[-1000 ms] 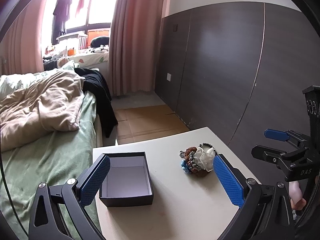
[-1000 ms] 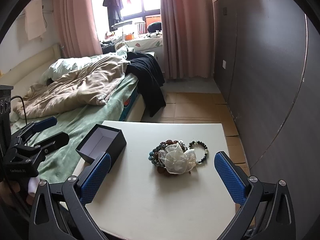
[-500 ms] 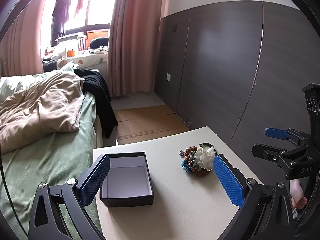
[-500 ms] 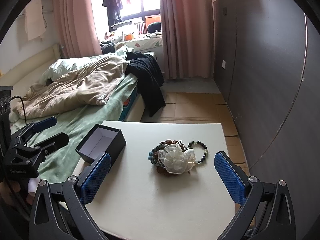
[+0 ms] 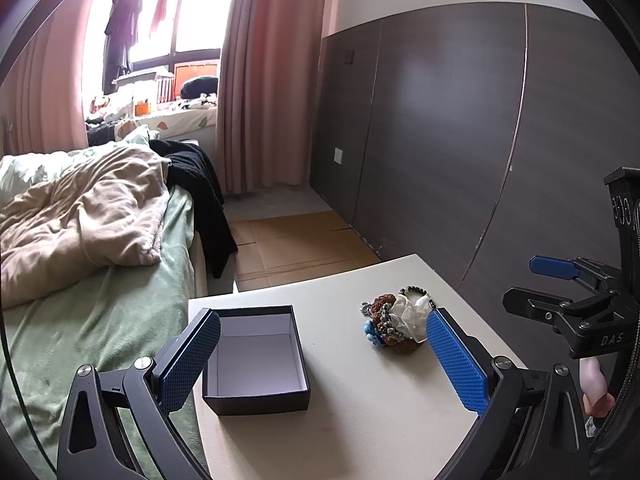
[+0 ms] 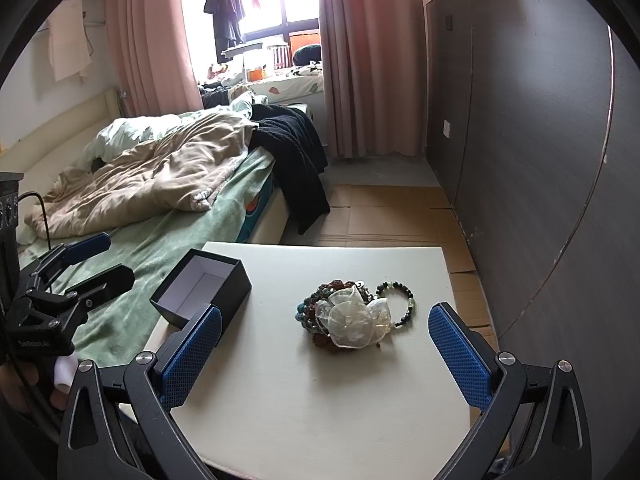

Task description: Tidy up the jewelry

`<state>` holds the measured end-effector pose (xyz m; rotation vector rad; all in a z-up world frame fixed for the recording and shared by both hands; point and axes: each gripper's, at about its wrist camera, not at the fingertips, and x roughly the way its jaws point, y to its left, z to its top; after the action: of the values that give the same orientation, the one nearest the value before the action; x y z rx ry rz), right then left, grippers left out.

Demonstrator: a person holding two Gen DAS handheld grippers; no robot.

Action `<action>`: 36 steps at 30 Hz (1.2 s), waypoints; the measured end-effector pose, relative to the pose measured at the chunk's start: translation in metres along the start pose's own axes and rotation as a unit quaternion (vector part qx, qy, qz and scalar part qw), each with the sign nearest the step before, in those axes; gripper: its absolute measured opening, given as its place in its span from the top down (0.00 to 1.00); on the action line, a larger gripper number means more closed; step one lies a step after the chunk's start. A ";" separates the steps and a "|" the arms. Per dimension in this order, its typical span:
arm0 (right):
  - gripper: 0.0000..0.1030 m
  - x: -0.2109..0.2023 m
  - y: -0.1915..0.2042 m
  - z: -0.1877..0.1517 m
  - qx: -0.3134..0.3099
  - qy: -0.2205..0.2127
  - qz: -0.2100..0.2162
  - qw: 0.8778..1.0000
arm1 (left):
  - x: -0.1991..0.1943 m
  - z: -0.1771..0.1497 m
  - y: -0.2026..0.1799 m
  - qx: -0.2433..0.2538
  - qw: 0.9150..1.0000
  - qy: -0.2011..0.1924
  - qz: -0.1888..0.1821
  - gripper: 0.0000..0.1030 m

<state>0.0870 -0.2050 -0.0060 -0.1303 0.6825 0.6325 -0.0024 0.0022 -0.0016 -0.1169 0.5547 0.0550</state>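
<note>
A pile of beaded bracelets with a sheer white bow (image 6: 348, 316) lies on the white table (image 6: 320, 400); it also shows in the left wrist view (image 5: 396, 322). A dark bead bracelet (image 6: 400, 300) lies at the pile's right edge. An open, empty black box (image 5: 256, 356) with a pale lining stands left of the pile, also seen in the right wrist view (image 6: 202, 290). My left gripper (image 5: 320, 364) is open, above the table's near side between box and pile. My right gripper (image 6: 324, 360) is open, short of the pile.
A bed with a green sheet and beige blanket (image 5: 80, 216) borders the table's left side. A dark panelled wall (image 6: 540, 160) runs along the right. Cardboard sheets (image 5: 296, 240) cover the floor beyond the table. Pink curtains (image 6: 360, 60) hang by the window.
</note>
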 end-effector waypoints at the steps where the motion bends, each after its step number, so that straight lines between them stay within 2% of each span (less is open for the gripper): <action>1: 0.00 0.000 0.000 0.000 0.000 0.000 0.000 1.000 | 0.000 0.000 0.000 0.000 1.000 0.000 0.001 0.00; 25: 0.00 0.007 -0.010 0.003 0.012 0.005 -0.006 1.000 | 0.006 0.005 0.000 -0.005 1.000 0.001 -0.003 0.00; 29: 0.00 0.015 -0.018 0.005 0.032 0.016 -0.022 0.999 | 0.018 0.008 0.001 -0.019 1.000 0.009 -0.007 0.00; 36: 0.00 0.043 -0.058 -0.002 0.114 0.069 -0.050 0.990 | 0.047 0.008 -0.002 -0.036 0.999 0.034 -0.016 0.01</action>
<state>0.1453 -0.2305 -0.0391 0.0042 0.8721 0.4478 0.0417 0.0022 -0.0189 -0.1987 0.6190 0.0394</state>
